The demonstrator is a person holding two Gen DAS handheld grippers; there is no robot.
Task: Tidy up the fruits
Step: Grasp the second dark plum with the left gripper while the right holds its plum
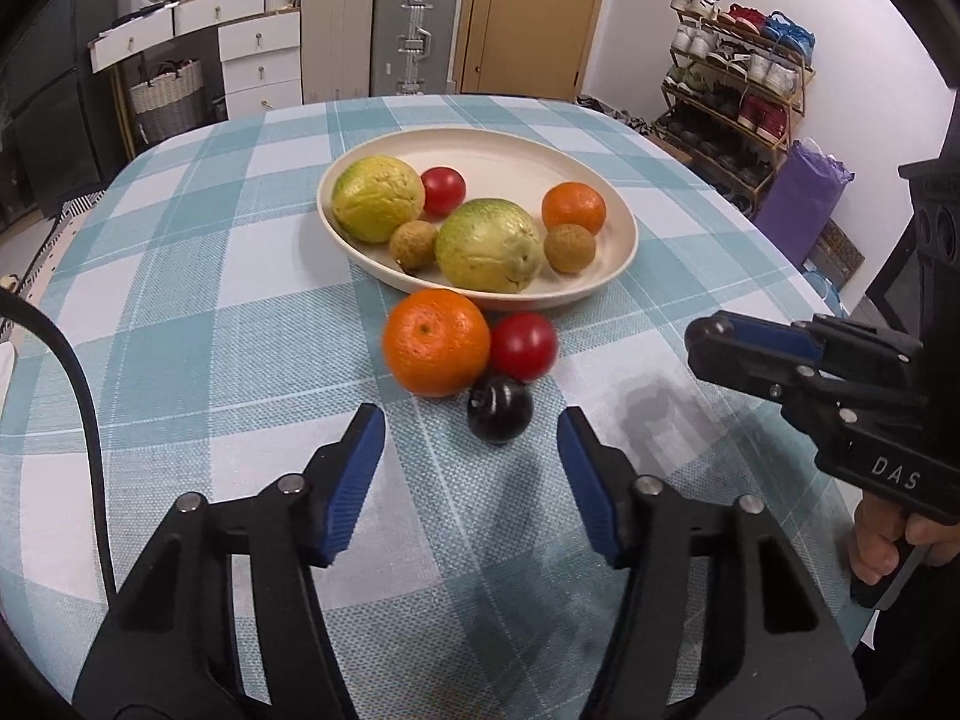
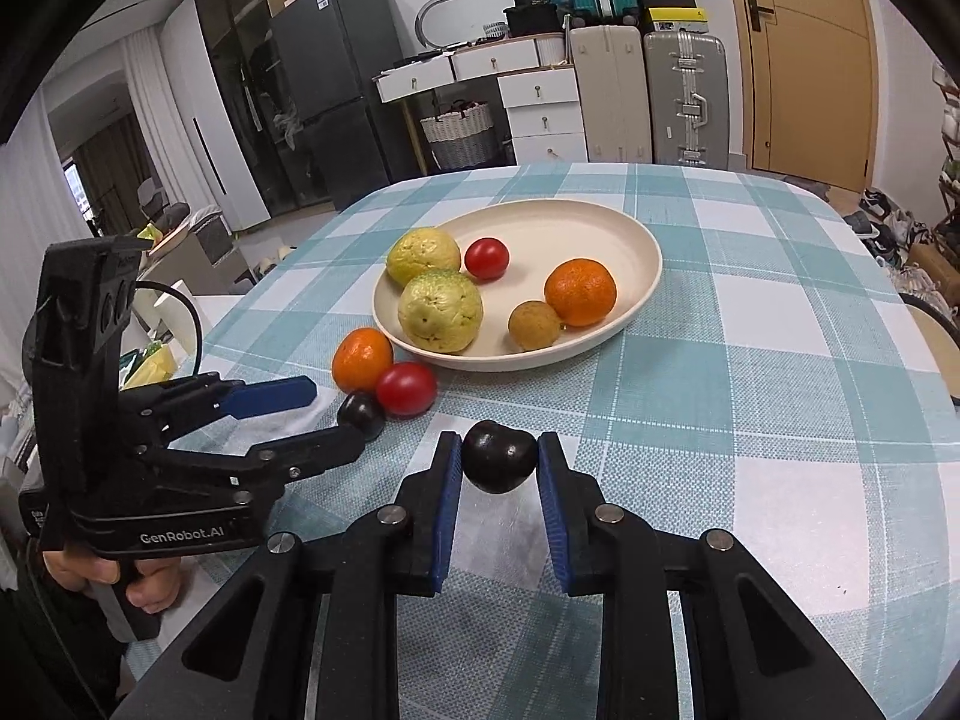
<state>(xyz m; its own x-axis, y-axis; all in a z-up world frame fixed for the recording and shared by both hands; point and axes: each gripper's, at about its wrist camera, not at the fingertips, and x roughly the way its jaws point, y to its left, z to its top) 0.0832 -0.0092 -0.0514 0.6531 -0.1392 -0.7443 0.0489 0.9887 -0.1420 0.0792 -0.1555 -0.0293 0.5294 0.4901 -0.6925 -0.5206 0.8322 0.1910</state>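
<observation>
The left gripper stood wide open and held nothing, low over the checked tablecloth. Just ahead of it an orange, a tomato and a dark plum lay bunched together, touching, on the cloth beside the near rim of the plate. The plate carried two guavas, a tomato, an orange and two small brown fruits. The right gripper was closed on a second dark plum, pinched between its blue pads.
</observation>
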